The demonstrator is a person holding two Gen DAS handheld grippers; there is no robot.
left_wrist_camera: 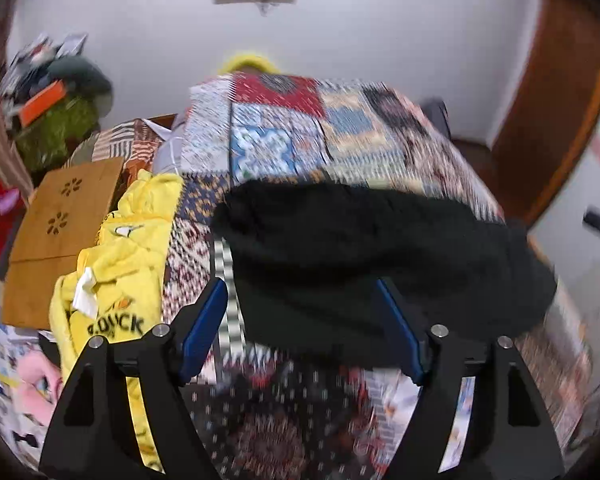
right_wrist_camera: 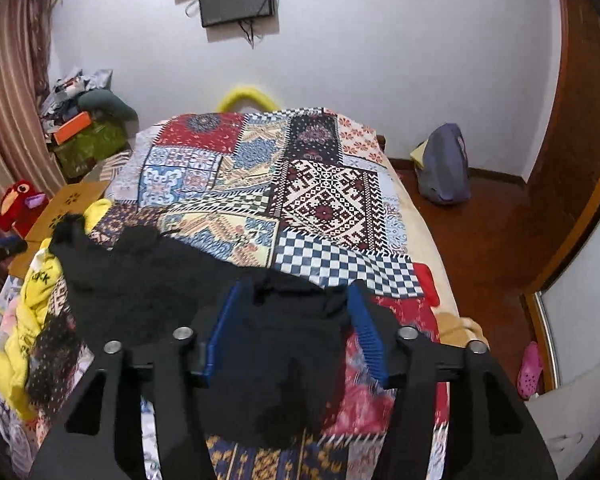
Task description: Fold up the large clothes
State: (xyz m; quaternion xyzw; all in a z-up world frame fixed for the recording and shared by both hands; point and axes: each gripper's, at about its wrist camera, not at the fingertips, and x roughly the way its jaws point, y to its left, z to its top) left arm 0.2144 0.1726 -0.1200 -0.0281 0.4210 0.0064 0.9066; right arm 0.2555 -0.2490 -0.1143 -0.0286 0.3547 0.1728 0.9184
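Presently: left gripper (left_wrist_camera: 300,320), blue pads parted, nothing pinched. Right gripper (right_wrist_camera: 298,328), jaws likewise apart, cloth lying between them but not pressed. Black garment (left_wrist_camera: 360,248) (knitted, blurred in the left view) spread across the near part of the patchwork bedspread (right_wrist_camera: 260,168). Yellow garment (left_wrist_camera: 128,248), printed "DUCK", at the bed's left edge, beside a wooden board (left_wrist_camera: 64,240).

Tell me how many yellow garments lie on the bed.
1: a yellow garment printed "DUCK" lies along the bed's left edge, beside the black garment. The yellow shape behind the bed's far end is unclear; more may be hidden.
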